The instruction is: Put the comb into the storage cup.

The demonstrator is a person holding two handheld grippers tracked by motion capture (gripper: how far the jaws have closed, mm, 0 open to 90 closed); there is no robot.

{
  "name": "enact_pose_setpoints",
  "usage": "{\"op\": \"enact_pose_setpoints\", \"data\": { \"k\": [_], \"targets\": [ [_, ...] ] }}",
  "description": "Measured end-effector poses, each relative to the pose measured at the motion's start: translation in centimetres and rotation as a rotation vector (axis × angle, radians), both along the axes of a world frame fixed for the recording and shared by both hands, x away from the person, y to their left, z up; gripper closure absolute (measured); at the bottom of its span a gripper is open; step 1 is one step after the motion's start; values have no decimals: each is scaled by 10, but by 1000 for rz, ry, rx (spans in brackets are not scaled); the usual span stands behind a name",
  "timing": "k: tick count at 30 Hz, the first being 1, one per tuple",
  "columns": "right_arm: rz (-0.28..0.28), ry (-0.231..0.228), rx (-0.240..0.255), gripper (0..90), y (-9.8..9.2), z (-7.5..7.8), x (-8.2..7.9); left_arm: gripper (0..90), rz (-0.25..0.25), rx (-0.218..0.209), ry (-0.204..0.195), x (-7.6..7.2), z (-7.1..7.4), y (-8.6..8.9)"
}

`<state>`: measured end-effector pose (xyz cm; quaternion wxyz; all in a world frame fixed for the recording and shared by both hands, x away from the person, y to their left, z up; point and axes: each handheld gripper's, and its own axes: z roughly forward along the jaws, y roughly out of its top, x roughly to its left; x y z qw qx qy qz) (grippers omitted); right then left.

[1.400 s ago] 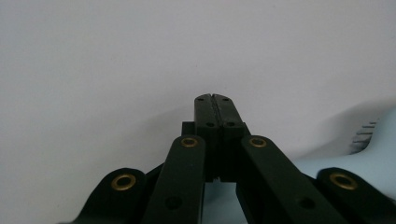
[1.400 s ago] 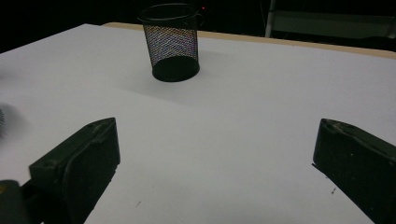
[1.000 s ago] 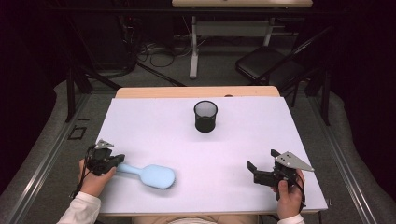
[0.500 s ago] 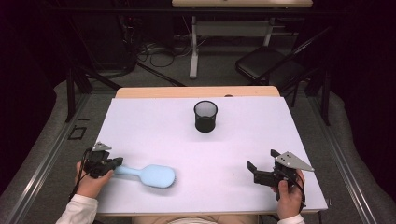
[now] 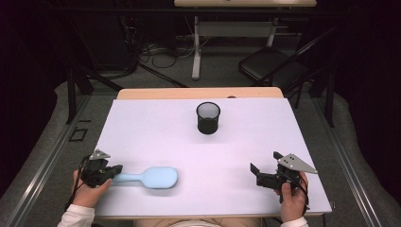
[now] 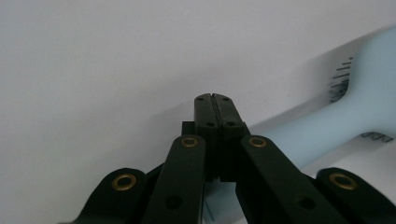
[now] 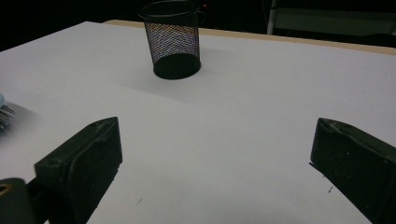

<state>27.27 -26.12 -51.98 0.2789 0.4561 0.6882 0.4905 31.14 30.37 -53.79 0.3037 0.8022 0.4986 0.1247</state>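
Hairbrush (image 5: 151,177) lies near table's (image 5: 142,127) front-left edge, open surface ahead.

A black mesh cup (image 5: 208,117) stands upright on the white surface (image 5: 246,142), far ahead of the gripper. A dark chair (image 5: 272,71) sits on the floor beyond.

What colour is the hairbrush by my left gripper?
Pale blue, handle and head alike; the hairbrush shows best in the high view.

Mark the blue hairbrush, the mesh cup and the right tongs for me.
blue hairbrush (image 5: 160,177): high view, middle of its head.
mesh cup (image 5: 208,119): high view, its side wall.
right tongs (image 5: 265,165): high view, midway between the open fingertips.
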Motion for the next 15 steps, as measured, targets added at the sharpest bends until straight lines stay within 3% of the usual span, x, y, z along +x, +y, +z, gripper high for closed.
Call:
{"op": "enact_pose_setpoints", "data": {
  "k": [15],
  "targets": [
    [1, -2, 0, 19, 1, 0, -1, 900, -43, 12, 4, -20, -1, -1]
  ]
}}
